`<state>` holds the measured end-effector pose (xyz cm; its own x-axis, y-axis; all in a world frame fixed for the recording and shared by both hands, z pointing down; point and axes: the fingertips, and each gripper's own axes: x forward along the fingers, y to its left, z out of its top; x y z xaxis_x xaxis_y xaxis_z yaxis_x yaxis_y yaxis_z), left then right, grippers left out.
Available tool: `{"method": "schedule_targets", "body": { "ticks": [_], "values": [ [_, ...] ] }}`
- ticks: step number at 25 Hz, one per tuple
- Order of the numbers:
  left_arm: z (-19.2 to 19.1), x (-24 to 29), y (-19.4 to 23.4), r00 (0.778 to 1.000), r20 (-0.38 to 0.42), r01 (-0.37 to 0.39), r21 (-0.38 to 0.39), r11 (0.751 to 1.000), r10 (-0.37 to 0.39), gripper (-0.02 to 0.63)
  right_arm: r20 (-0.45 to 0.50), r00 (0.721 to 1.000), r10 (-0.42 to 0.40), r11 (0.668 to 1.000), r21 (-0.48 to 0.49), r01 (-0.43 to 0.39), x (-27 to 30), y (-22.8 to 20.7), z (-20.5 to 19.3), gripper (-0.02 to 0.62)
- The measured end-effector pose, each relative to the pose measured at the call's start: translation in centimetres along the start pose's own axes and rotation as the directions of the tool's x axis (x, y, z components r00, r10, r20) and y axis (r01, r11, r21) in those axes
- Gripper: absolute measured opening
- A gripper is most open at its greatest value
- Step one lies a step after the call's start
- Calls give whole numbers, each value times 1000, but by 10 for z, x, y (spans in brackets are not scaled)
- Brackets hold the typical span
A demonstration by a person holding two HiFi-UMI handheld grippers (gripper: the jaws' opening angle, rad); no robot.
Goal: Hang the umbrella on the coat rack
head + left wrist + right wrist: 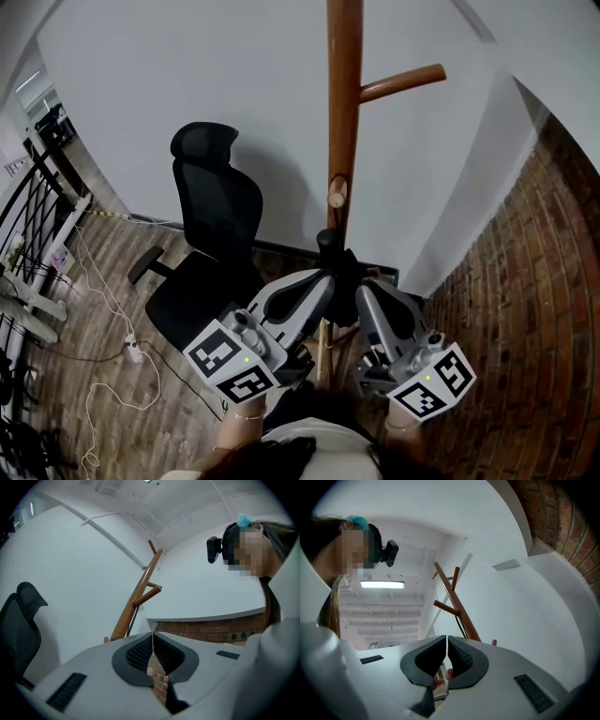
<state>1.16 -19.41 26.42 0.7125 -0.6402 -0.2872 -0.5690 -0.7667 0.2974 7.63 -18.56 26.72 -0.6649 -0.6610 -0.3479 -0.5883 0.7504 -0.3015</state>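
The wooden coat rack pole (pixel 343 112) rises in the middle, with a long peg (pixel 403 82) high on the right and a short stub peg (pixel 336 193) lower down. A black umbrella (pixel 334 258) hangs against the pole below the stub, its lower part hidden behind my grippers. A thin dark cord (pixel 134 618) runs down along the pole (pixel 140 592), and the same cord (pixel 461 628) shows in the right gripper view. My left gripper (pixel 322 277) and right gripper (pixel 362 291) point up at the umbrella from either side. Both are shut on nothing (pixel 153 637) (pixel 447 642).
A black office chair (pixel 214 234) stands left of the rack. White cables and a power strip (pixel 132 351) lie on the wooden floor. A brick wall (pixel 525 281) closes the right side and a black railing (pixel 28 192) the far left. The white wall stands behind the rack.
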Motion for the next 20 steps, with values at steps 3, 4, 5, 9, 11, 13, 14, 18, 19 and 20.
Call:
{"method": "schedule_targets", "body": {
  "ticks": [3,4,5,9,11,13,14,18,19,20],
  "values": [
    [-1,-2,-5,1000,-3,-13,24,1000,13,12,-2,1000,-10,1000,-6,10,-5,2,1,38],
    [-1,-3,-6,1000,-3,-17,30,999,17,12,-1,1000,-15,1000,-10,15,-6,3,2,38],
    [-1,-4,-6,1000,-4,-20,36,999,20,12,1,1000,-21,1000,-15,21,-7,3,2,38],
    [0,-8,-8,999,-6,-32,55,998,32,12,12,1000,-29,999,-17,30,-8,7,4,37],
    [1,-12,-8,999,-7,-38,61,997,38,12,13,999,-30,999,-12,31,-8,11,3,37],
    [1,-16,-7,999,-11,-44,66,997,45,12,11,999,-35,999,-8,35,-8,14,1,37],
    [1,-18,-7,999,-15,-44,68,997,46,12,11,999,-39,999,-8,39,-8,15,0,37],
    [0,-26,-12,999,-34,-30,92,995,34,12,14,998,-59,998,-19,60,-11,22,-2,37],
    [0,-29,-14,999,-37,-29,100,995,33,12,15,998,-64,998,-23,65,-12,25,-3,37],
    [1,-32,-15,999,-41,-28,107,994,33,12,16,997,-70,997,-26,70,-13,28,-4,37]
  ]
}}
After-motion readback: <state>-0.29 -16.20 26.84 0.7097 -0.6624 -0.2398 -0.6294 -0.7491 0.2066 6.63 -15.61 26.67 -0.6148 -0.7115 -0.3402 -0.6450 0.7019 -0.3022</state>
